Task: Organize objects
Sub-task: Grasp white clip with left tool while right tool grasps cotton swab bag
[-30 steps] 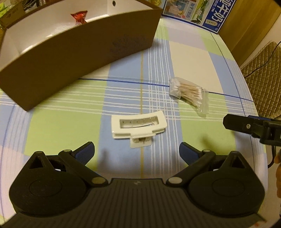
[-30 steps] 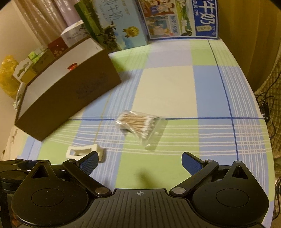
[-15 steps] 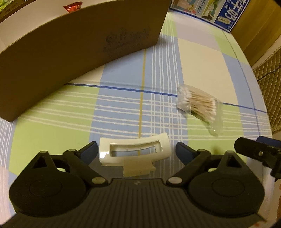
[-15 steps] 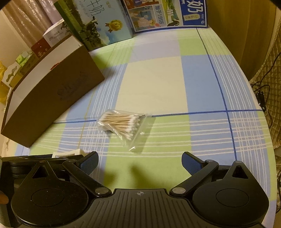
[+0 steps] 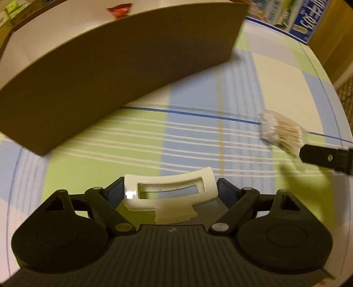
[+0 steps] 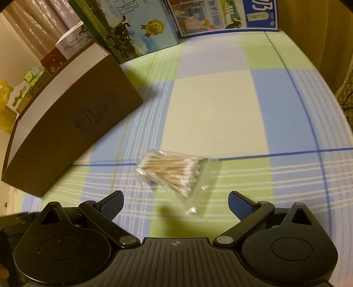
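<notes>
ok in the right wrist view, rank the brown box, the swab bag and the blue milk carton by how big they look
1. Brown box, largest by far.
2. Blue milk carton, cut off by the frame's top edge and farthest away, so its true size is unsure.
3. Swab bag, about level with the carton as seen; too close to call.

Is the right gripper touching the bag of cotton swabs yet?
Apart. The right wrist view shows the right gripper open, with checked tablecloth visible between each blue pad and the bag of cotton swabs.
</notes>
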Demonstrator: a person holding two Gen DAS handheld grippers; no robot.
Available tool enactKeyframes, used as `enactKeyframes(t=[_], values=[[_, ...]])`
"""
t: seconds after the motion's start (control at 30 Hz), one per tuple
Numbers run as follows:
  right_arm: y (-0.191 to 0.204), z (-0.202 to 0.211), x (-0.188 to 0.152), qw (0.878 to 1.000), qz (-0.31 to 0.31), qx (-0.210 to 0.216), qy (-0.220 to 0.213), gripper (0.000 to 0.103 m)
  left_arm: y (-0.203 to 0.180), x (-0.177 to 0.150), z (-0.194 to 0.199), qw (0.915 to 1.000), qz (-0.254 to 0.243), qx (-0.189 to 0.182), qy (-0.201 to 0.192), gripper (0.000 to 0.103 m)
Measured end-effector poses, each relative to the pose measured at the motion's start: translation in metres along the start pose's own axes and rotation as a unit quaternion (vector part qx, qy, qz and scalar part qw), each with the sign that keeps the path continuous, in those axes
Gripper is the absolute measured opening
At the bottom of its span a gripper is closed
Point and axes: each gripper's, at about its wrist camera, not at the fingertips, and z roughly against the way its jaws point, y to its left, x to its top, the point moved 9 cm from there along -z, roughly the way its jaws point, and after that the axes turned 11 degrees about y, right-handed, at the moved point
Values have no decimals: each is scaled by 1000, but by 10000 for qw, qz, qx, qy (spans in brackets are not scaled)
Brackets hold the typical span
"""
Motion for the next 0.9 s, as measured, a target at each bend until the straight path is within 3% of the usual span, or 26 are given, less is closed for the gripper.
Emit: enactKeyframes(t=[0.37,0.43,0.63,0.9], values=[[12,-36,26,9994,-73,-348,-27,98,45,-4,3,9990,428,137,-35,85],[14,-42,24,9985,-77,-546,-18,95,48,-5,4,9989,458,136,-40,85],[27,-46,20,9933,398,-1049,-288,73,51,-7,6,9988,479,119,-64,85],[32,-43,6,9917,764,-1011,-200,68,49,-12,9,9990,426,95,-48,85]])
